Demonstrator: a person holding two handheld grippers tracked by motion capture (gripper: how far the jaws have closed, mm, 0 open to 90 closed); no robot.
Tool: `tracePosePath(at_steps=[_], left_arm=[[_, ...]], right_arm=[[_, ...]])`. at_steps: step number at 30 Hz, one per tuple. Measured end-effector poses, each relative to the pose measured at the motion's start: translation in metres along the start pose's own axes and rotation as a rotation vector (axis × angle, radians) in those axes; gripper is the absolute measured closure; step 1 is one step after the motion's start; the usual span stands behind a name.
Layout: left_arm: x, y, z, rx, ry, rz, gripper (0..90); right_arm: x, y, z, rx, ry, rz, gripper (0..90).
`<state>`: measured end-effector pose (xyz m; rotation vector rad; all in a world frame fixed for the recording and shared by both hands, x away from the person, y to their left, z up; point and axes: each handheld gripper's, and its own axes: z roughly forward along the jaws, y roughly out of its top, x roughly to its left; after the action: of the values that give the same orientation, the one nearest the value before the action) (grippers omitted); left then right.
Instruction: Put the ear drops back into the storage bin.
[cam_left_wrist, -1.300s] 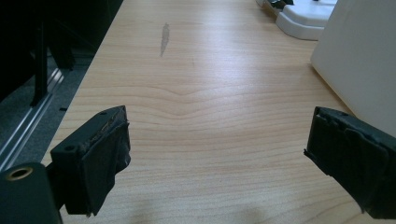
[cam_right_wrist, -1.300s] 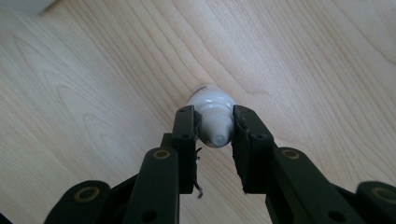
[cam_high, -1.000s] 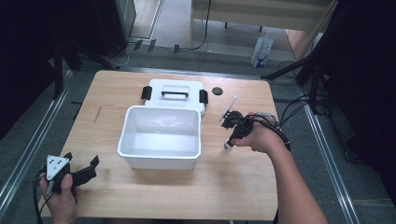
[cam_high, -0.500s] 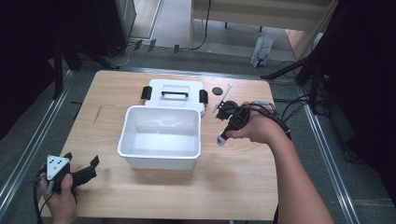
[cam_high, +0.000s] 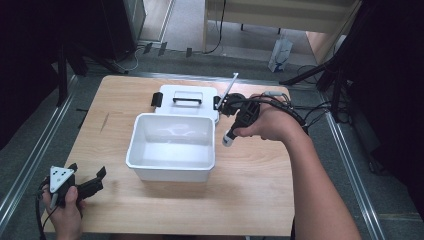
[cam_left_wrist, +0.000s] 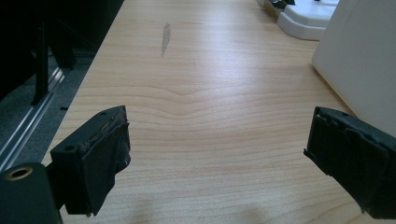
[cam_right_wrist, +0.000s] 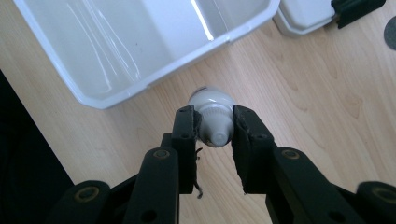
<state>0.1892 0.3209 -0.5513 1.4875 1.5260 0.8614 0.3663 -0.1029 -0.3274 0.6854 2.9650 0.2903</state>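
Observation:
A small white tube with a ribbed cap is pinched between the jaws of my right gripper. This right gripper hangs above the table just off the right rim of the open white bin, pointing down and to the left, with the tube's white end poking out below it. The bin's inside holds nothing. At the table's front left corner my left gripper rests low; its jaws stand wide apart over bare wood.
The bin's white lid, with a black handle and black latches, lies flat behind the bin. A dark round disc lies on the wood near the lid. Cables trail off the table's right edge.
My right gripper has risen off the table with the tube and moved left and away from the person, toward the bin's right rim. The left gripper has stayed put.

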Motion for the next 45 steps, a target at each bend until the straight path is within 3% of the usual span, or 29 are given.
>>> tracePosePath(at_steps=[12, 29, 39, 45], left_arm=[[0.000, 0.000, 0.000, 0.002, 0.001, 0.003, 7.0], [0.000, 0.000, 0.000, -0.001, -0.001, 0.001, 7.0], [0.001, 0.000, 0.000, 0.002, -0.002, 0.000, 7.0], [0.001, 0.000, 0.000, 0.000, -0.001, -0.003, 7.0]], right_arm=[[0.011, 0.026, -0.011, -0.009, -0.018, -0.046, 72.2], [0.022, 0.052, 0.010, 0.013, 0.009, -0.107, 72.2], [0.022, 0.054, 0.023, 0.024, 0.003, -0.118, 72.2], [0.022, 0.056, 0.034, 0.027, -0.008, -0.152, 72.2]])
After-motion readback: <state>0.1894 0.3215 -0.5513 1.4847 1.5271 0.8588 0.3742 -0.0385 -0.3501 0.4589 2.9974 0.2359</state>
